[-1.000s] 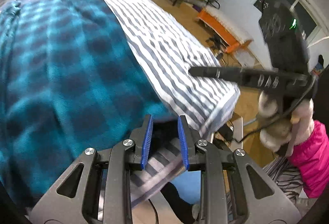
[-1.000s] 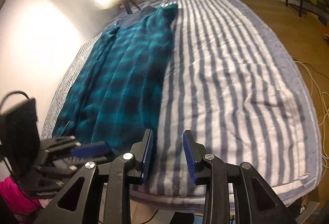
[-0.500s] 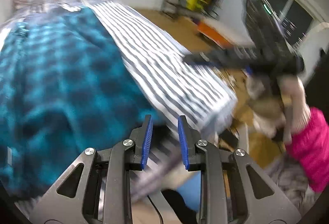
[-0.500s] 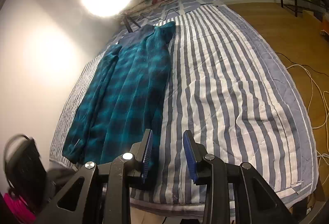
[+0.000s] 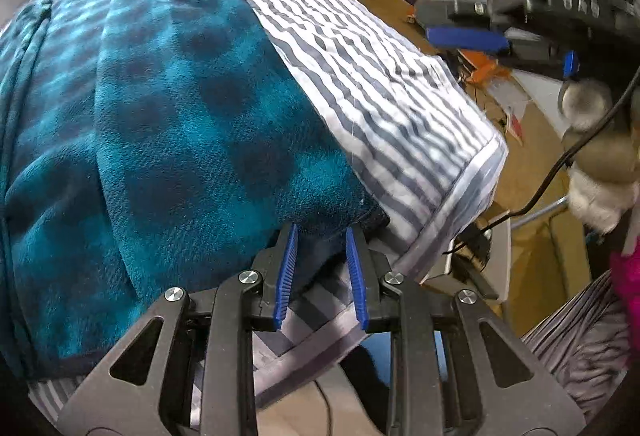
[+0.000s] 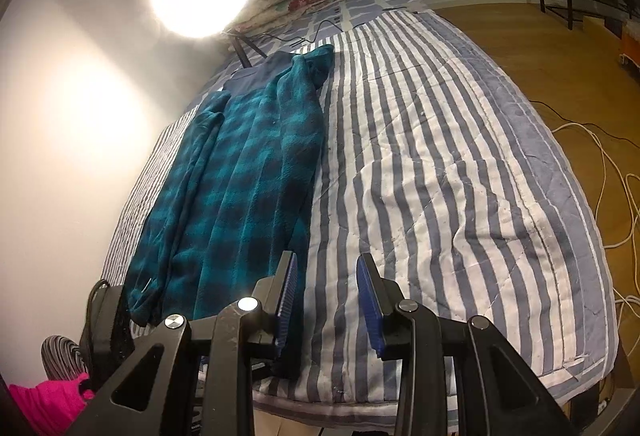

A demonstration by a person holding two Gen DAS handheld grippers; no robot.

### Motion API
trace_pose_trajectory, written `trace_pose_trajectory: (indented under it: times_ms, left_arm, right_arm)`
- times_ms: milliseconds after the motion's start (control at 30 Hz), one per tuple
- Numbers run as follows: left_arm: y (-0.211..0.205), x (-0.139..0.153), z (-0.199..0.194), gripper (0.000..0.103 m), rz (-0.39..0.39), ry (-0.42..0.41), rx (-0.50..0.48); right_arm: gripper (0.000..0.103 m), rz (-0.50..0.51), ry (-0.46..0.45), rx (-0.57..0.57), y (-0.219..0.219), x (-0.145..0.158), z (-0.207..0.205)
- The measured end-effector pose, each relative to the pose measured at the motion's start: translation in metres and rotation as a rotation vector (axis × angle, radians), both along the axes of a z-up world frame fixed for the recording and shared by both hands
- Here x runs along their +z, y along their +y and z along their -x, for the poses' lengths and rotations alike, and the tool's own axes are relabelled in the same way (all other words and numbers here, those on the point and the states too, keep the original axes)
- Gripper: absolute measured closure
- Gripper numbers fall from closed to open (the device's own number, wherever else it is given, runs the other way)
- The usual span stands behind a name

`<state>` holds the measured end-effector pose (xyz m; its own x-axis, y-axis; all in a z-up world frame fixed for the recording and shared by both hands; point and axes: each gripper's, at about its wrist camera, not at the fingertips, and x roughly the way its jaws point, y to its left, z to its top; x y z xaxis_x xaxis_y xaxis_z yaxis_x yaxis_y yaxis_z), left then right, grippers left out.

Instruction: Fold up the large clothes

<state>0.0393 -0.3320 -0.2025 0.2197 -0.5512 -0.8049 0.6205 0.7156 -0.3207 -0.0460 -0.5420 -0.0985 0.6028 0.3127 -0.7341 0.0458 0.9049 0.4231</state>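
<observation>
The teal plaid fleece garment (image 5: pixel 192 123) looks soft and napped, a fuzzy matt pile with a smoother navy cloth band at its collar end. Under it the striped quilt (image 6: pixel 440 163) is stitched woven cotton, matt and slightly puckered. The left tool (image 5: pixel 320 272) and right tool (image 6: pixel 330 300) are matt black plastic with ribbed blue rubbery pads (image 6: pixel 370 300) and shiny metal screws. The floor (image 6: pixel 540 35) is smooth, faintly glossy wood.
</observation>
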Motion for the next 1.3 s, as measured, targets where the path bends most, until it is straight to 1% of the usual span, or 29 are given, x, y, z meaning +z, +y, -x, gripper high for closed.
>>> trace_pose_trajectory:
  times_ms: [33, 100, 167, 200, 233, 333, 367, 433, 500, 533, 600, 633, 667, 700, 767, 833, 867, 933, 1033, 1067, 1133, 1200, 1300]
  left_arm:
    - [0.001, 0.005, -0.001, 0.080, 0.011, 0.006, 0.013]
    - [0.002, 0.017, 0.004, 0.071, 0.030, -0.018, 0.016]
    - [-0.006, 0.030, 0.012, 0.044, 0.027, -0.072, 0.009]
    - [-0.011, 0.032, 0.012, 0.041, 0.022, -0.082, 0.003]
    - [-0.019, 0.032, 0.013, 0.041, 0.008, -0.087, -0.005]
    - [-0.042, 0.017, 0.012, 0.041, -0.078, -0.063, -0.016]
    - [-0.048, 0.011, 0.011, 0.041, -0.122, -0.062, -0.021]
    - [-0.054, 0.002, 0.011, 0.041, -0.176, -0.065, -0.030]
    - [-0.052, -0.005, 0.010, 0.045, -0.198, -0.071, -0.025]
    - [-0.051, -0.006, 0.009, 0.055, -0.206, -0.083, -0.025]
    - [-0.047, -0.006, 0.009, 0.064, -0.195, -0.090, -0.032]
    - [-0.042, -0.006, 0.007, 0.081, -0.194, -0.099, -0.024]
    - [-0.036, -0.004, 0.003, 0.089, -0.163, -0.082, -0.017]
    - [-0.030, -0.002, -0.001, 0.092, -0.130, -0.058, -0.001]
    - [-0.013, 0.006, -0.008, 0.093, -0.029, 0.004, 0.049]
    - [0.001, 0.017, -0.008, 0.093, 0.032, 0.016, 0.082]
    - [0.006, 0.021, -0.007, 0.093, 0.056, 0.019, 0.093]
    - [0.015, 0.031, -0.004, 0.094, 0.103, 0.023, 0.118]
    - [0.022, 0.041, -0.001, 0.094, 0.130, 0.007, 0.133]
    - [0.023, 0.044, 0.000, 0.094, 0.133, 0.000, 0.135]
    - [0.025, 0.044, 0.002, 0.094, 0.137, -0.011, 0.137]
    - [0.028, 0.045, 0.005, 0.094, 0.141, -0.013, 0.139]
    - [0.034, 0.047, 0.007, 0.094, 0.154, -0.016, 0.148]
  right_arm:
    - [0.070, -0.006, 0.000, -0.008, -0.002, 0.000, -0.001]
    - [0.070, -0.026, -0.002, -0.021, -0.008, -0.001, -0.001]
    - [0.070, -0.039, -0.006, -0.028, -0.013, -0.001, -0.003]
    - [0.069, -0.045, -0.008, -0.034, -0.015, -0.001, -0.004]
    - [0.069, -0.053, -0.009, -0.038, -0.017, -0.002, -0.004]
    - [0.068, -0.080, -0.006, -0.044, -0.021, -0.004, -0.009]
    - [0.067, -0.086, -0.004, -0.045, -0.022, -0.005, -0.010]
    - [0.067, -0.082, -0.005, -0.047, -0.023, -0.005, -0.013]
    - [0.066, -0.083, -0.007, -0.048, -0.024, -0.005, -0.016]
    - [0.066, -0.089, -0.010, -0.049, -0.025, -0.005, -0.017]
    - [0.066, -0.100, -0.013, -0.053, -0.026, -0.005, -0.019]
    - [0.066, -0.109, -0.012, -0.056, -0.027, -0.006, -0.021]
    - [0.066, -0.116, -0.011, -0.058, -0.027, -0.007, -0.023]
    - [0.066, -0.127, -0.008, -0.058, -0.028, -0.009, -0.025]
    - [0.065, -0.146, -0.002, -0.060, -0.028, -0.014, -0.032]
    - [0.059, -0.174, -0.002, -0.060, -0.028, -0.020, -0.039]
    - [0.055, -0.187, -0.002, -0.069, -0.027, -0.025, -0.045]
    - [0.054, -0.190, 0.010, -0.073, -0.024, -0.033, -0.058]
    - [0.054, -0.181, 0.032, -0.044, -0.011, -0.040, -0.087]
    - [0.054, -0.200, 0.030, -0.025, -0.007, -0.041, -0.098]
    - [0.051, -0.281, 0.033, 0.005, -0.003, -0.048, -0.121]
    - [0.041, -0.350, 0.036, 0.002, -0.003, -0.055, -0.141]
    - [0.039, -0.444, 0.045, -0.040, -0.004, -0.069, -0.169]
